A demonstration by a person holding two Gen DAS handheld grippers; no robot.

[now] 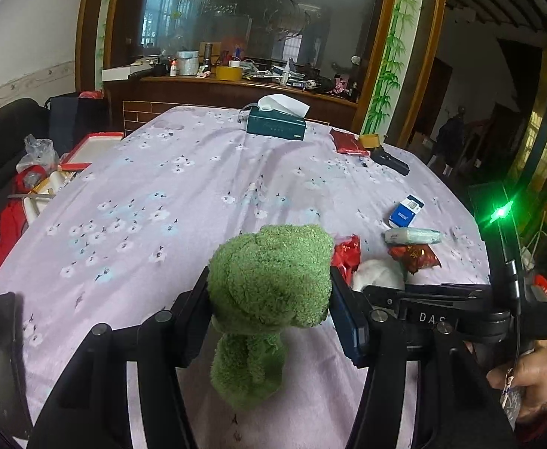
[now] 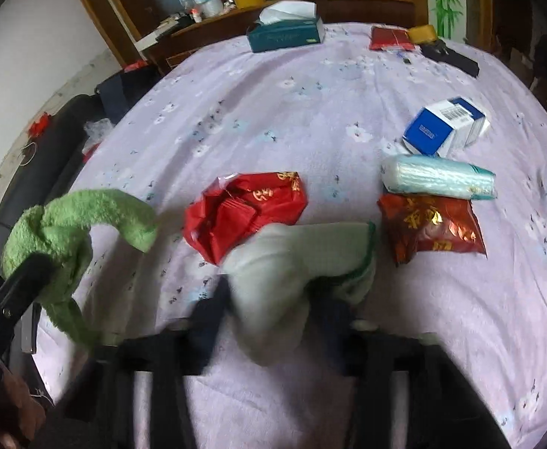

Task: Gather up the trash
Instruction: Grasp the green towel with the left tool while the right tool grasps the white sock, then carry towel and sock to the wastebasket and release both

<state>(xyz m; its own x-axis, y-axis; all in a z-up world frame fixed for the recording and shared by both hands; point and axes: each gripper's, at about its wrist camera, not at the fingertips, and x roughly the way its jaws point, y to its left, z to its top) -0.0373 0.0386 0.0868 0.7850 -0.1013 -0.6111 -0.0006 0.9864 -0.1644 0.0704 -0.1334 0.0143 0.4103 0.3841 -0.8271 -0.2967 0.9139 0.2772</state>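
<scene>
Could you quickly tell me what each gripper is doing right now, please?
Left gripper: closed on the green towel, lifted off the table.
Right gripper: closed on the pale cloth; picture blurred.

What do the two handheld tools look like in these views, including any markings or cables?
Both tools are black, with angular linkage arms and round pivot bolts. The left tool has flat fingers with dark blue pads. The right tool carries white letters "DAS" and a thin black cable. In its own view the right tool is blurred.
</scene>
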